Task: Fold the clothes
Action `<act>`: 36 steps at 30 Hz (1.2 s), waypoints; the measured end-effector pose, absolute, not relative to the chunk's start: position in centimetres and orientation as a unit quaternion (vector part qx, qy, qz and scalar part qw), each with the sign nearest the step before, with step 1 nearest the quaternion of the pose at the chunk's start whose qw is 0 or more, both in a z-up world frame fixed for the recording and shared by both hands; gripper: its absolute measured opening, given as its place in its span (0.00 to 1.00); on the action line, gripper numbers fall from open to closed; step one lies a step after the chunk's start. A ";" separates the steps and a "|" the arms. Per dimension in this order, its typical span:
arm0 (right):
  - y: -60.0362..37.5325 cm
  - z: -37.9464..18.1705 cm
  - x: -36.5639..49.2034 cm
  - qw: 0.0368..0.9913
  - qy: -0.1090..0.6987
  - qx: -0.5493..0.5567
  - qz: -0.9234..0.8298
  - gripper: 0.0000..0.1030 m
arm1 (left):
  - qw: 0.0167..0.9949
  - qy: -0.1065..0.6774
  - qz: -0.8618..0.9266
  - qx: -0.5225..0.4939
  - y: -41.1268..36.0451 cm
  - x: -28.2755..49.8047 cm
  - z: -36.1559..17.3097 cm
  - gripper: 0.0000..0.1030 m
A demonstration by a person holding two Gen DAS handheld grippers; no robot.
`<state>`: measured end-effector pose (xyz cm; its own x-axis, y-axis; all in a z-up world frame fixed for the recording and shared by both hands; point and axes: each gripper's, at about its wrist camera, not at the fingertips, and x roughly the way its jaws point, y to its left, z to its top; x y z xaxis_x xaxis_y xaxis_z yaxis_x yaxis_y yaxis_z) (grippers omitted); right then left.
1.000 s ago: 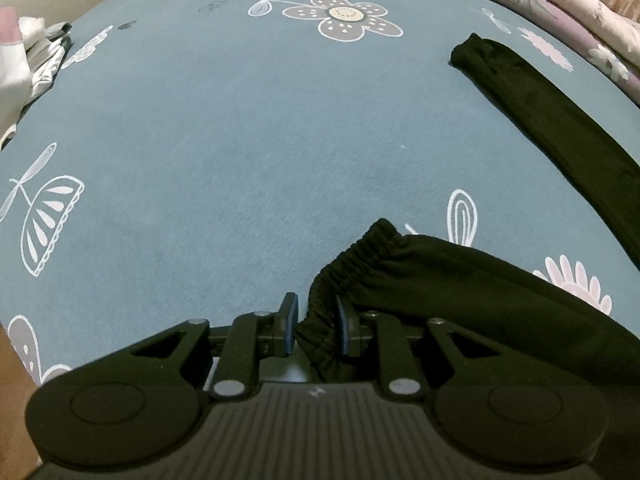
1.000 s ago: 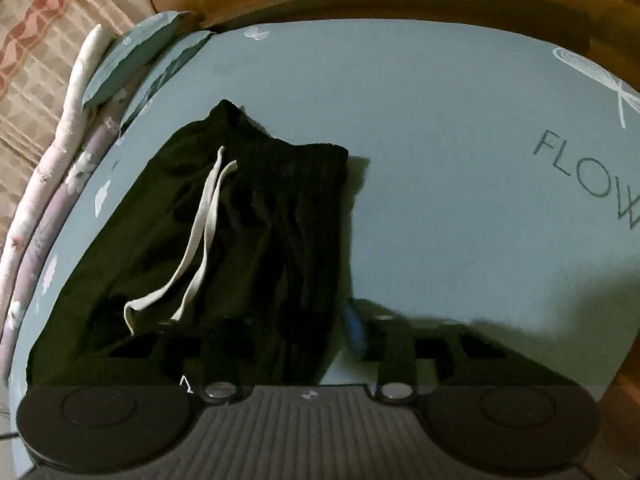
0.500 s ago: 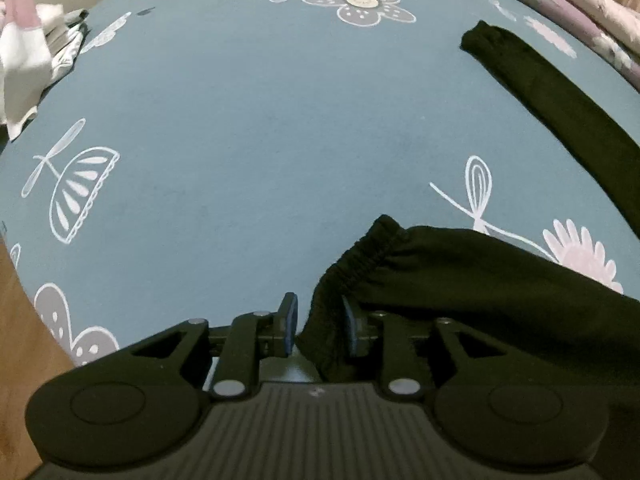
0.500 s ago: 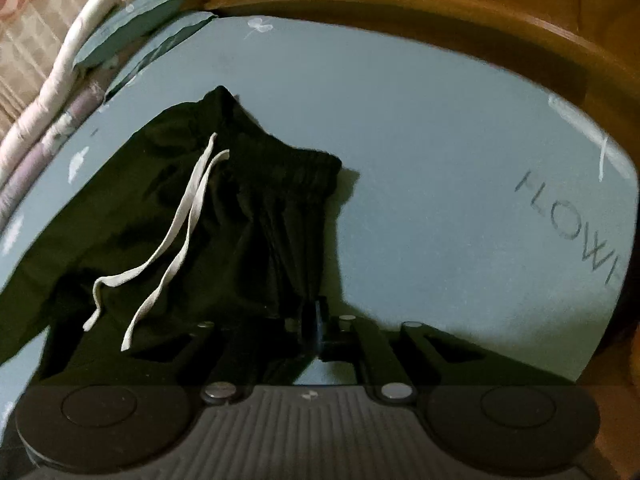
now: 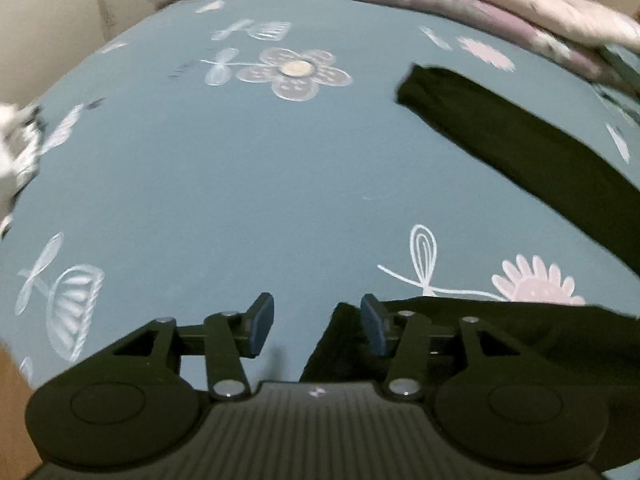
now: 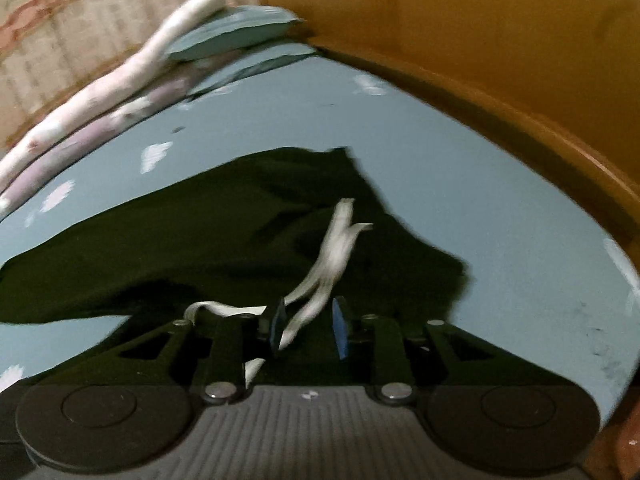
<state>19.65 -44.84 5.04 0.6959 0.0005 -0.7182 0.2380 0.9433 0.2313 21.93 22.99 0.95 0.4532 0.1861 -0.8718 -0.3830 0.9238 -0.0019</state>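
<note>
Trousers (image 5: 520, 148), black and limp, lie spread on the blue bedsheet (image 5: 240, 184); judged light and floppy, best gripped at the thick waistband or leg cuffs. Legs run lengthwise away from the waist, one cuff pointing toward the far bedding. Left gripper (image 5: 318, 322) gapes wide, empty, beside a leg end. Right gripper (image 6: 308, 326) stands parted, empty, over the drawstring (image 6: 332, 256).

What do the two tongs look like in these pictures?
Both look the same. The left tongs and the right tongs have a black body with a ribbed grey top, two round black discs, black linkage bars with silver rivets, and blue pads on the fingertips. No cables or sleeves show.
</note>
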 end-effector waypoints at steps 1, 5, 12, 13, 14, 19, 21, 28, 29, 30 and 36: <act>-44.2 5.1 19.8 0.908 0.385 0.156 -0.052 0.36 | 0.844 0.502 0.162 -0.098 23.2 22.5 0.0 0.48; -42.2 5.3 20.4 0.908 0.394 0.143 -0.022 0.37 | 0.845 0.511 0.128 -0.094 22.9 22.8 -2.0 0.48; -40.0 5.7 21.1 0.906 0.404 0.128 -0.012 0.40 | 0.851 0.511 0.082 -0.093 22.3 22.7 -4.2 0.21; -39.7 5.7 21.3 0.906 0.404 0.127 -0.010 0.40 | 0.853 0.506 0.082 -0.096 22.3 22.5 -4.1 0.19; -39.5 5.7 21.4 0.906 0.405 0.126 -0.008 0.40 | 0.856 0.502 0.081 -0.099 22.2 22.4 -3.9 0.17; -38.4 5.6 22.2 0.905 0.407 0.122 0.001 0.40 | 0.863 0.475 0.109 -0.134 23.5 21.8 -2.8 0.09; -38.2 5.5 22.3 0.904 0.410 0.120 0.004 0.40 | 0.865 0.464 0.121 -0.149 24.0 21.6 -2.4 0.09; -38.1 5.2 22.0 0.902 0.416 0.115 0.001 0.43 | 0.863 0.448 0.155 -0.177 25.3 21.1 -1.8 0.10; -38.2 5.1 22.0 0.901 0.418 0.113 -0.001 0.45 | 0.861 0.451 0.158 -0.175 25.4 21.1 -1.9 0.10; -38.3 4.9 21.9 0.900 0.421 0.112 -0.002 0.45 | 0.859 0.455 0.161 -0.174 25.4 21.1 -2.0 0.10; -37.7 4.0 21.8 0.896 0.433 0.100 0.018 0.47 | 0.846 0.475 0.178 -0.165 25.8 21.1 -2.9 0.16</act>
<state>21.76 -37.67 4.04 0.6245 0.1179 -0.7720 0.0547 0.9795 0.1938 21.07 25.77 -2.88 0.4859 0.1455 -0.8618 -0.4579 0.8822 -0.1092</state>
